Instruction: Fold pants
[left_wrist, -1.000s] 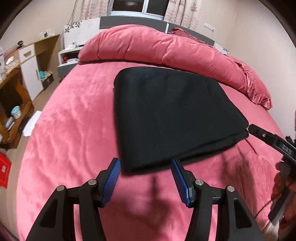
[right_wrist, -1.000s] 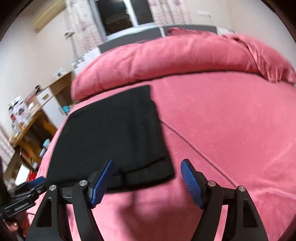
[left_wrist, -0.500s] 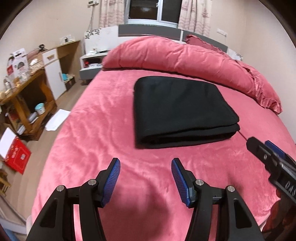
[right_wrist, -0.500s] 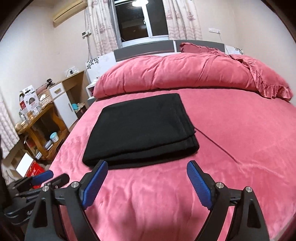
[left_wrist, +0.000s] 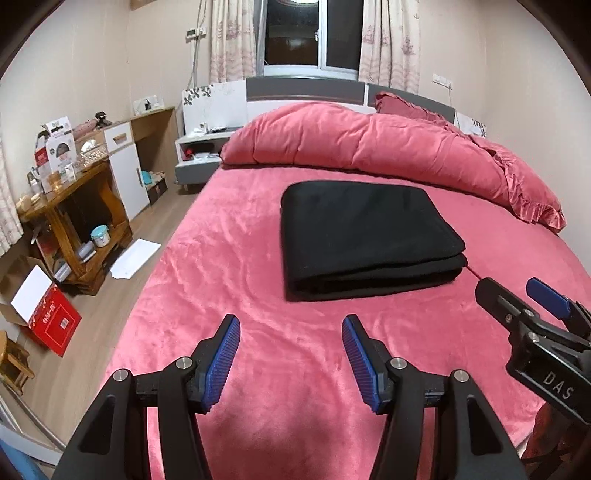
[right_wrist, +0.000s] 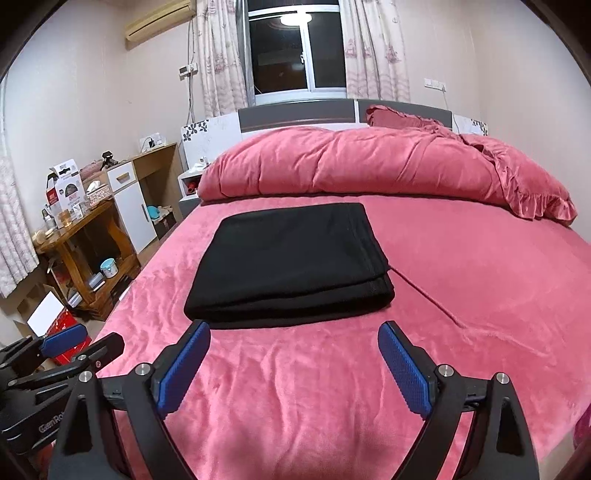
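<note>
The black pants lie folded into a flat rectangle in the middle of the pink bed; they also show in the right wrist view. My left gripper is open and empty, held above the bed well short of the pants' near edge. My right gripper is open and empty, just short of the same edge. The right gripper shows at the right of the left wrist view, and the left gripper at the lower left of the right wrist view.
A rolled pink duvet and a pillow lie at the head of the bed. A wooden desk with boxes, a white cabinet and a red box stand on the floor at the left.
Both grippers have drawn back and up from the folded pants, which now lie farther off. Both stay open and empty. The pants have not moved.
</note>
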